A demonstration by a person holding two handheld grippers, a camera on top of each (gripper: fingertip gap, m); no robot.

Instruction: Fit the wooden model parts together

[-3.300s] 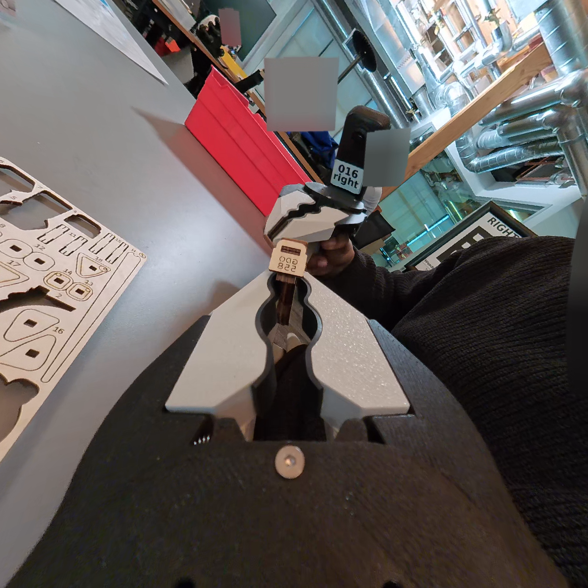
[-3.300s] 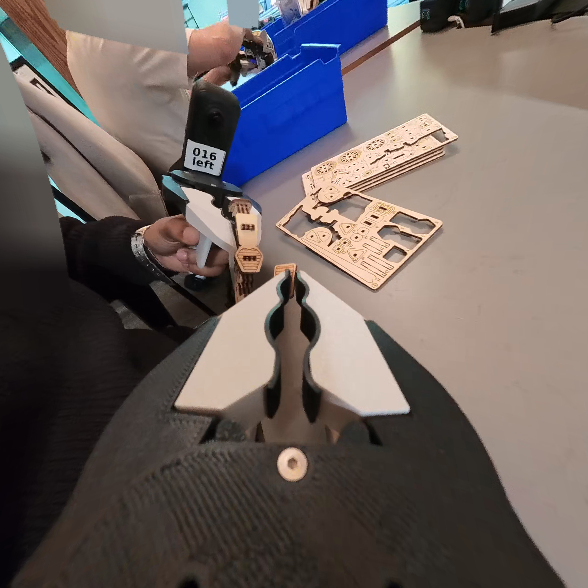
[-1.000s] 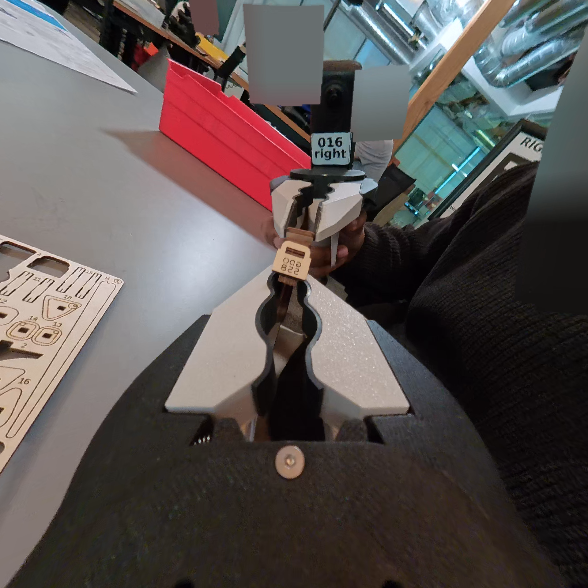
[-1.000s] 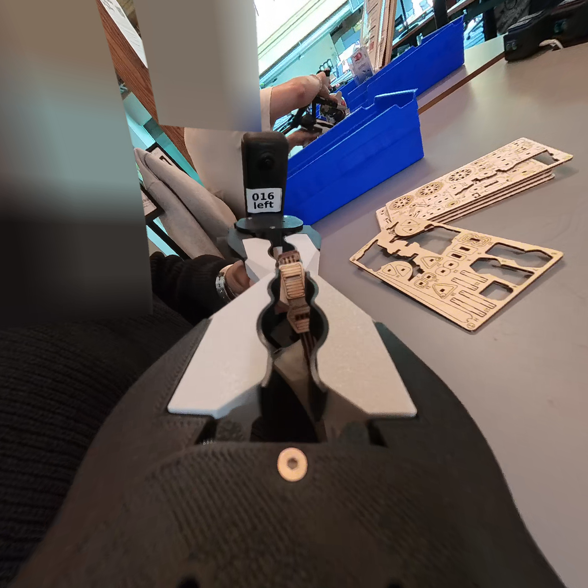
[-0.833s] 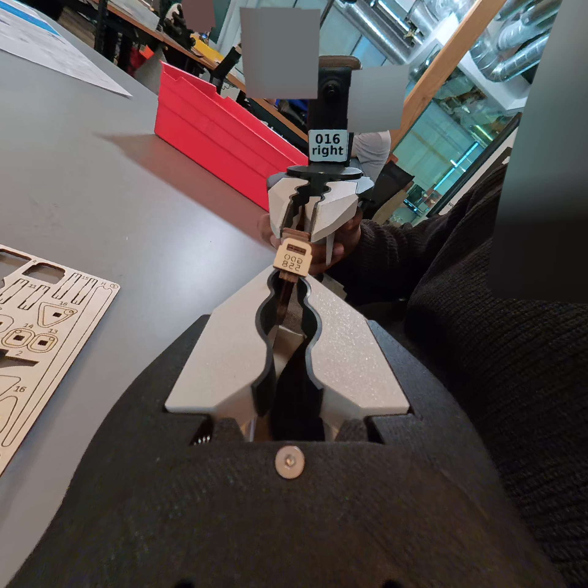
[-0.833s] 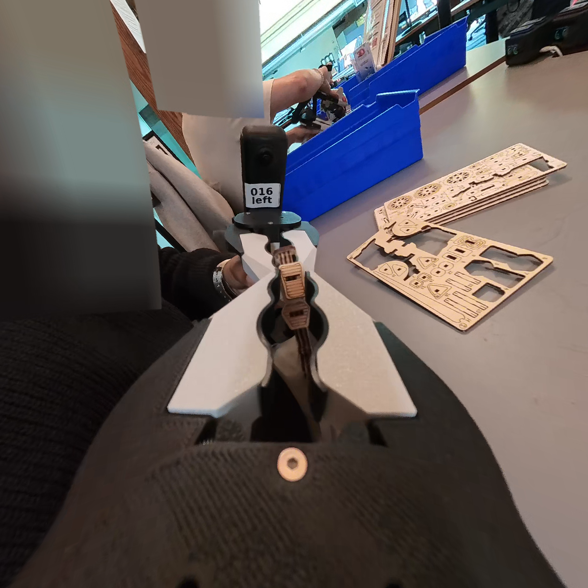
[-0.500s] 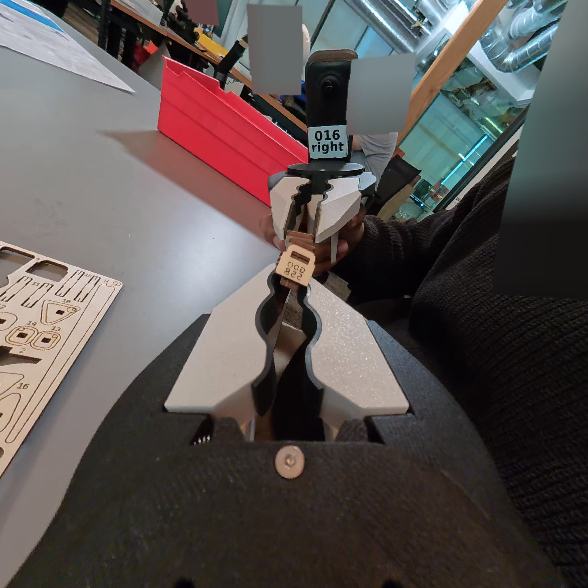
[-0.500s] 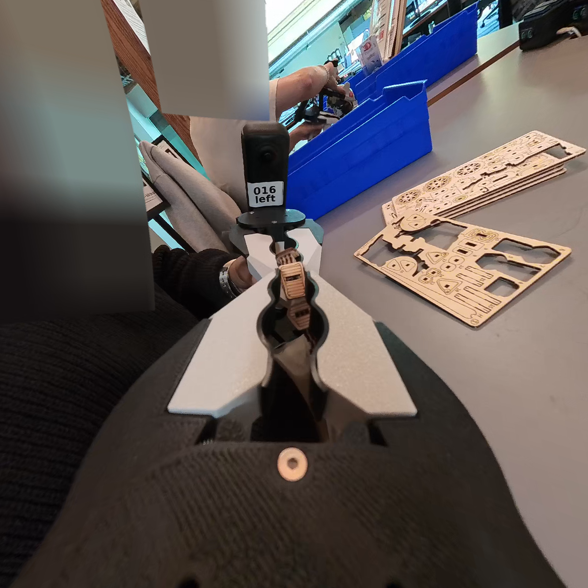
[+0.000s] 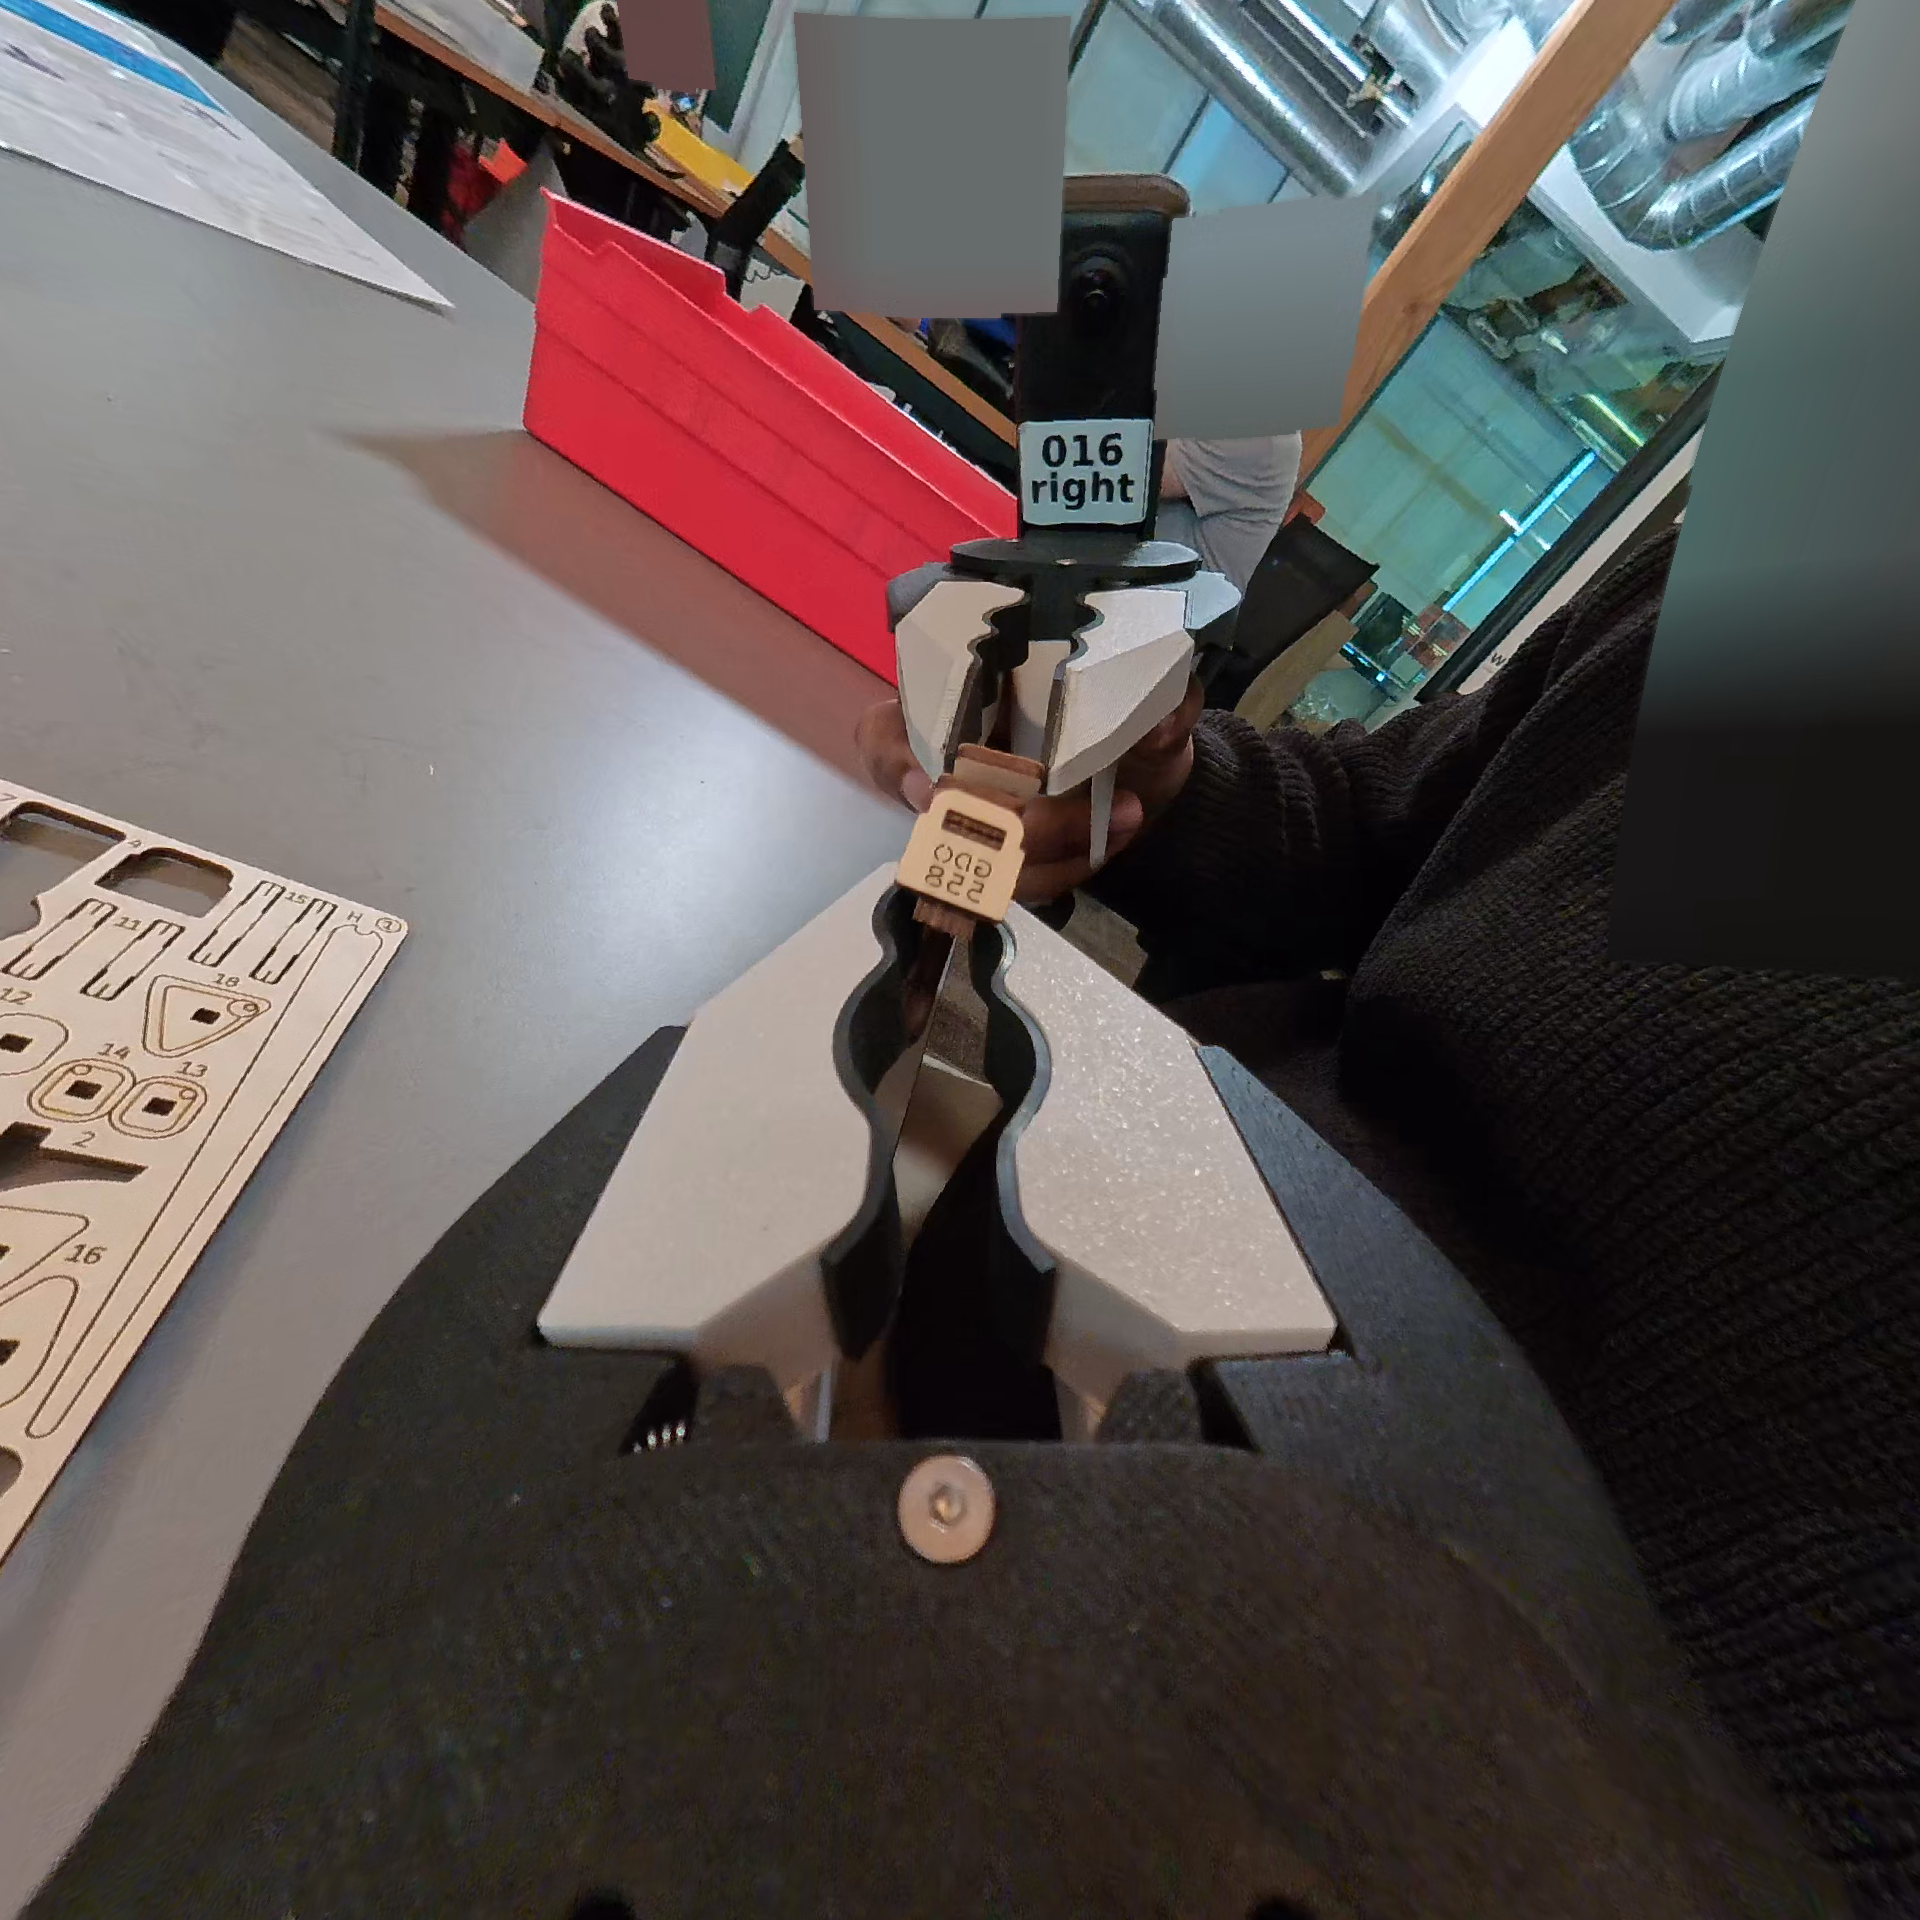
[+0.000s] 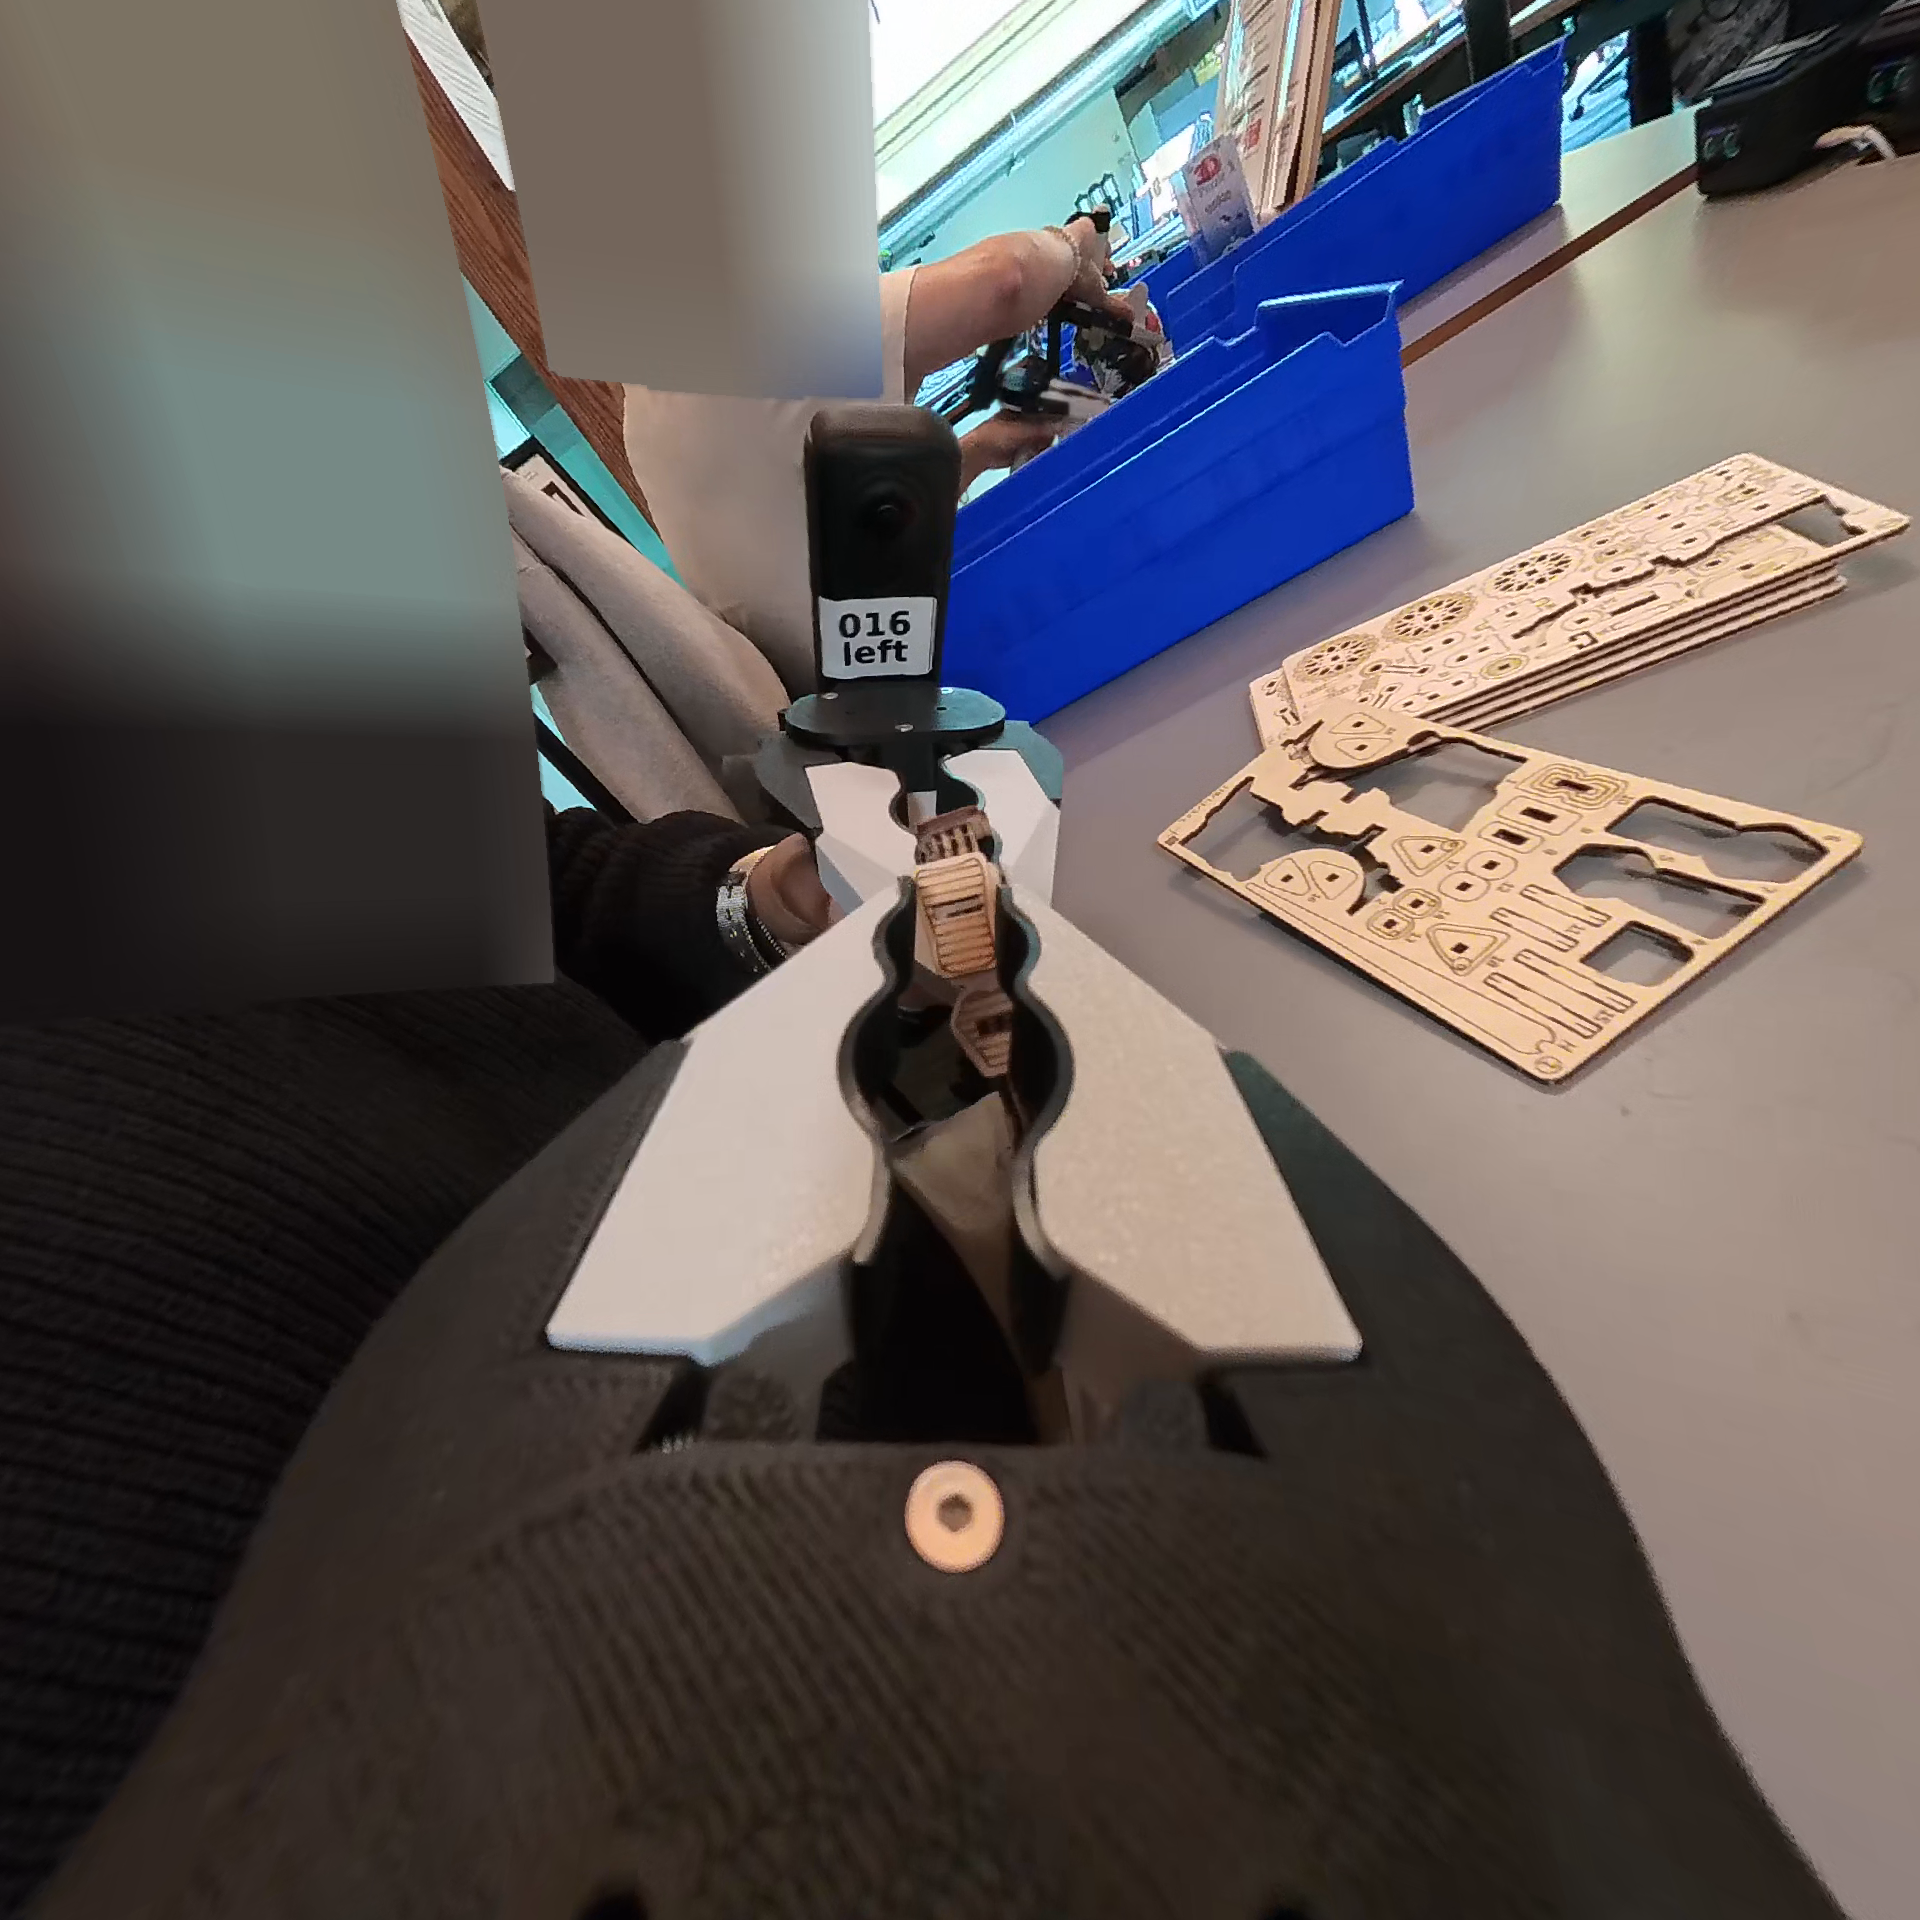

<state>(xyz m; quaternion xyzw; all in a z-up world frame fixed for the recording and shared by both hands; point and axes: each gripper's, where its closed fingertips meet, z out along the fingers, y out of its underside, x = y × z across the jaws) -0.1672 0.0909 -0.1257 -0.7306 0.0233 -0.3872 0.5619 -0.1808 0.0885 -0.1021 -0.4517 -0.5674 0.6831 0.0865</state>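
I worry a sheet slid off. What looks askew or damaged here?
Nothing stands out. The punched-out sheet lies flat beside the sheet stack on the table; both grippers meet at the wooden assembly.

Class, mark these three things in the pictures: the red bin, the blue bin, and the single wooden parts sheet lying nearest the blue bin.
red bin (image 9: pixel 727 416): left wrist view, its long side wall.
blue bin (image 10: pixel 1174 540): right wrist view, its near side wall.
wooden parts sheet (image 10: pixel 1538 977): right wrist view, its slotted lower half.
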